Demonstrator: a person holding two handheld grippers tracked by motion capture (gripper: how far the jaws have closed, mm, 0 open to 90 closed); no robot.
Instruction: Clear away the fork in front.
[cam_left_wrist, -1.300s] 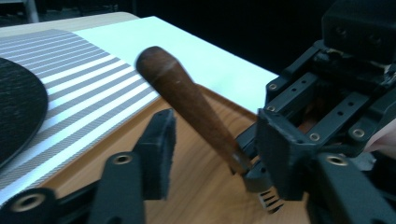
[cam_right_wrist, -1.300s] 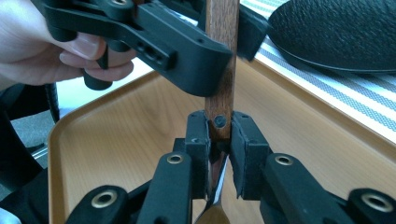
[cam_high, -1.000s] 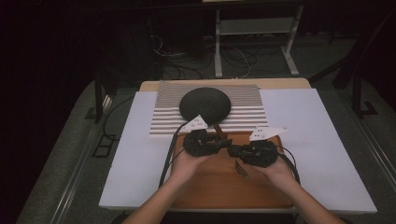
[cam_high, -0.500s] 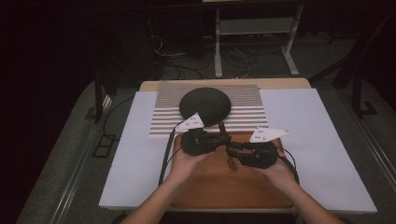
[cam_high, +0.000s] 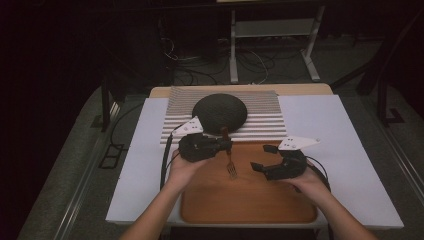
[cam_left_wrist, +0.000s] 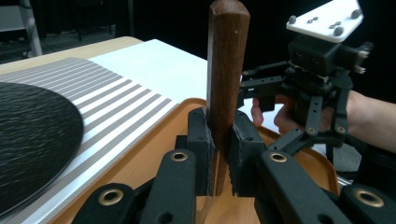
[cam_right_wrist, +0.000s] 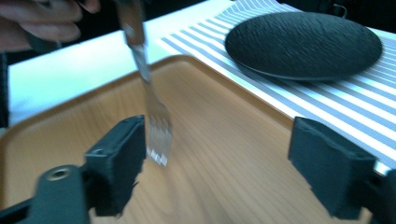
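Observation:
A fork with a brown wooden handle (cam_left_wrist: 226, 70) hangs upright, its metal tines (cam_high: 231, 172) pointing down just above the wooden tray (cam_high: 280, 210). My left gripper (cam_high: 226, 145) is shut on the lower part of the handle, the pads (cam_left_wrist: 201, 140) pressing it from both sides. My right gripper (cam_high: 259, 158) stands open to the right of the fork, nothing between its jaws. In the right gripper view the fork (cam_right_wrist: 152, 116) hangs just beyond the left pad (cam_right_wrist: 123, 158), apart from it. The left gripper view shows the right gripper (cam_left_wrist: 254, 91) open behind the handle.
A black round plate (cam_high: 220, 112) lies on a grey striped mat (cam_high: 267, 125) behind the tray. A white sheet (cam_high: 340, 145) covers the table on both sides. The floor with cables and a stand's legs (cam_high: 272, 55) lies beyond the far edge.
The two grippers were close together at the fork. The right gripper has opened and drawn away to the right, while the left one keeps the fork and has shifted slightly left.

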